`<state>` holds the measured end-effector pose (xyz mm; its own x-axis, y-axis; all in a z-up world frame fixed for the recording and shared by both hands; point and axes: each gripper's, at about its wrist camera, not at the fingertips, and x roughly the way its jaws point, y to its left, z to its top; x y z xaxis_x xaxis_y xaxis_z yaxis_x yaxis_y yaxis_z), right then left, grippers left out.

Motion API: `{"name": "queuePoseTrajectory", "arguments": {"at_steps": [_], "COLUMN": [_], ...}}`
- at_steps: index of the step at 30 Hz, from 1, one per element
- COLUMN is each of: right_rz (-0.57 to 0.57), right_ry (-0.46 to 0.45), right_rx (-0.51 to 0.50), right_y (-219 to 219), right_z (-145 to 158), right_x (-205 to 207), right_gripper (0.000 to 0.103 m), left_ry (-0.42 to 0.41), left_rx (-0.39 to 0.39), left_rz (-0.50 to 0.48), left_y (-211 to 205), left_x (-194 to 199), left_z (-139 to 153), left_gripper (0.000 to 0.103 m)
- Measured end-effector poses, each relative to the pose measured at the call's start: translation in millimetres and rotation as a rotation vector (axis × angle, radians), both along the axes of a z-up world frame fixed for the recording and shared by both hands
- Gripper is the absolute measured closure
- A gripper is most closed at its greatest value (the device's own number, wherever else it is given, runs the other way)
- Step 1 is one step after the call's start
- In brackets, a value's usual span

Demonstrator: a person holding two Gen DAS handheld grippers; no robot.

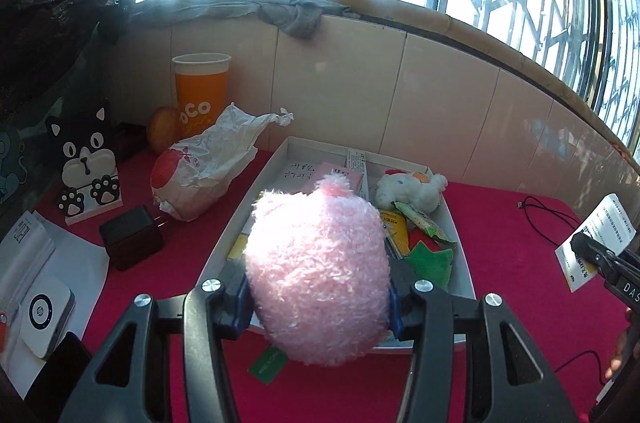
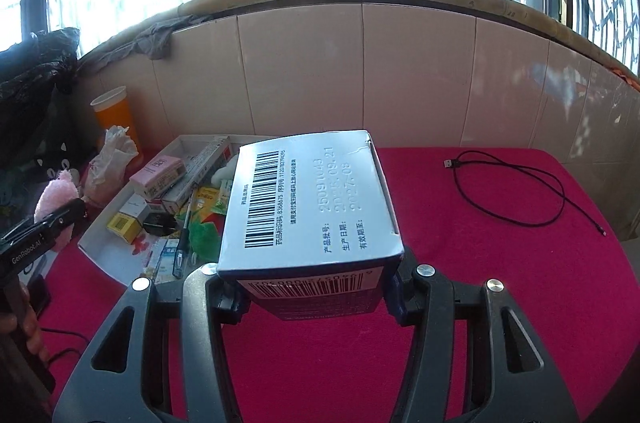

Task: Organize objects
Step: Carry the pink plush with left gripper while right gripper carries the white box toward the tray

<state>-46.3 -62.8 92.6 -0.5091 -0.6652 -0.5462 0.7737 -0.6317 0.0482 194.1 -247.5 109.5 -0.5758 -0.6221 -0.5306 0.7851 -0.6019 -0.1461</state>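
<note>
Left gripper point(image 1: 318, 297) pinching pink plush point(image 1: 318, 275) lengthwise forward, right gripper point(image 2: 316, 293) clamping barcode-up box point(image 2: 312, 201).

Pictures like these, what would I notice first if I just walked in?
A fluffy pink plush toy, squeezed in the left gripper above the white tray of odds and ends. Then the barcoded white box, clamped in the right gripper over the red tablecloth.

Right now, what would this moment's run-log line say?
left hand-held gripper: shut on pink plush toy | right hand-held gripper: shut on barcoded box | white tray: partly filled | surface: red cloth
</note>
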Motion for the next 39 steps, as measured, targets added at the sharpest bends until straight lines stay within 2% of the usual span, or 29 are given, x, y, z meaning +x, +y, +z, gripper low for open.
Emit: {"name": "queuePoseTrajectory", "arguments": {"at_steps": [14, 27, 39], "right_rz": [0.118, 0.200, 0.216], "right_ry": [0.047, 0.031, 0.011], "right_rx": [0.035, 0.059, 0.053], "right_y": [-52.7, -98.1, -127.0], "right_z": [8.1, 5.8, 19.2], "right_x": [39.0, 64.9, 57.9], "right_gripper": [0.052, 0.052, 0.052], "left_ry": [0.016, 0.026, -0.007], "left_rx": [0.019, 0.029, 0.000], "left_rz": [0.029, 0.063, 0.021], "left_y": [-14.0, -30.5, -46.3], "left_x": [21.9, 40.3, 20.8], "left_z": [-5.0, -7.6, 5.3], "left_gripper": [0.052, 0.052, 0.052]}}
